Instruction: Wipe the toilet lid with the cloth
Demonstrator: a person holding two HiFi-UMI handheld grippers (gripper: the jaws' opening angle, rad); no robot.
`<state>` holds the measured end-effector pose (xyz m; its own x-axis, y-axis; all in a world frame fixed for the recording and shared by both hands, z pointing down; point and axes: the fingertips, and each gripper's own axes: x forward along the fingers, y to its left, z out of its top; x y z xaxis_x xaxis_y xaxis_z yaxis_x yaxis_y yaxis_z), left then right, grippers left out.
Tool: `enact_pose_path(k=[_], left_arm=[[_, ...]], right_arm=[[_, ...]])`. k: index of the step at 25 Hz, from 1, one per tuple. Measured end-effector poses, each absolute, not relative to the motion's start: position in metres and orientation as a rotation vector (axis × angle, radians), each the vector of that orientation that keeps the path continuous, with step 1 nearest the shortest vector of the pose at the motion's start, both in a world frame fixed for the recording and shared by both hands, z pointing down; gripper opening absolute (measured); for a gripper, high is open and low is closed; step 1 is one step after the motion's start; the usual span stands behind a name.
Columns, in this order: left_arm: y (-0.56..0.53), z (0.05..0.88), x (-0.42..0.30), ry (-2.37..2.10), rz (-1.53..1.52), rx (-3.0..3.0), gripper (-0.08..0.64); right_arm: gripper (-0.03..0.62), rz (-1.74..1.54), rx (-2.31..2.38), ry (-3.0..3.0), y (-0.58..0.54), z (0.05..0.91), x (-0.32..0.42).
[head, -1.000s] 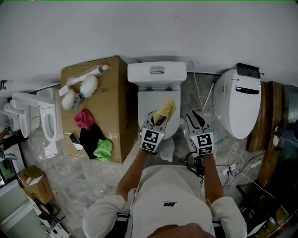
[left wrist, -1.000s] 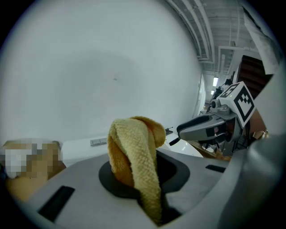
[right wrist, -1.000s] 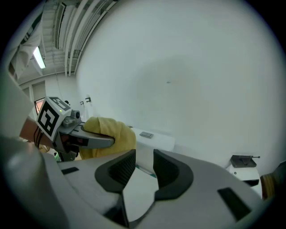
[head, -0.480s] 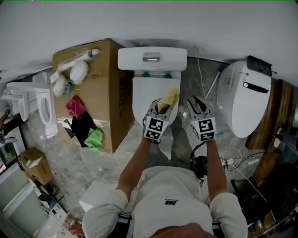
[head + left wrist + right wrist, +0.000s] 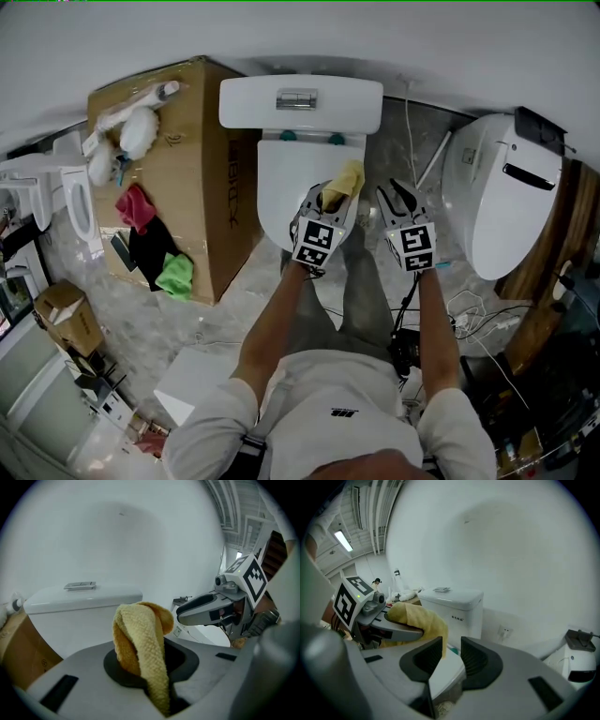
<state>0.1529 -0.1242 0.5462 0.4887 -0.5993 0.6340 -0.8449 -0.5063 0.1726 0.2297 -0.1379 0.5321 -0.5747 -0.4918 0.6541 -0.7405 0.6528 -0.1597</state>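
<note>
White short-sleeve T-shirt [image 5: 328, 389] with a small dark logo [image 5: 342, 410] on the chest and dark-and-white striped trim [image 5: 246, 439] low at the side. Grey trousers [image 5: 361, 291]. Forearms are bare below the sleeves.

Left gripper [image 5: 328, 202] and right gripper [image 5: 396, 199] have matching builds:
- Light grey moulded plastic shells.
- Black ribbed pads [image 5: 474, 660] set in rounded black sockets.
- A dark rectangular slot [image 5: 543, 691] on the shell either side of the jaws.
- Long grey fingers with dark inner faces.
- A white marker cube on top, black square patterns: left cube [image 5: 316, 242], right cube [image 5: 417, 247].

The left cube shows a small green light [image 5: 357, 596]. Bare metal fittings sit under the cube mount.
</note>
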Motion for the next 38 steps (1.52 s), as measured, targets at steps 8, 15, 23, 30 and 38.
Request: enact_pose_path(k=[8,15,23,30,38], left_arm=[[-0.127,0.599,0.167,-1.146,0.725,2.263,0.078],[-0.127,0.643,0.181,-1.114,0.734,2.248,0.078],[-0.138,0.692,0.195,-1.081,0.743,2.242,0.078],[-0.146,0.736,0.2,-1.062,0.751,2.23,0.078],[-0.148,0.778,0.194,-1.034,0.821,2.186,0.078]], right_arm=[[0.138,0.616,0.939,-2.281,-0.147,0.584,0.23],[0.138,0.64,0.958,-2.265,-0.165,0.626,0.241],[0.138,0.701,0.982,-2.251,-0.174,0.675,0.246],[0.138,0.749,0.992,-2.223,-0.177,0.723,0.248],[0.138,0.768,0.986,-2.208,-0.169,0.754,0.239]])
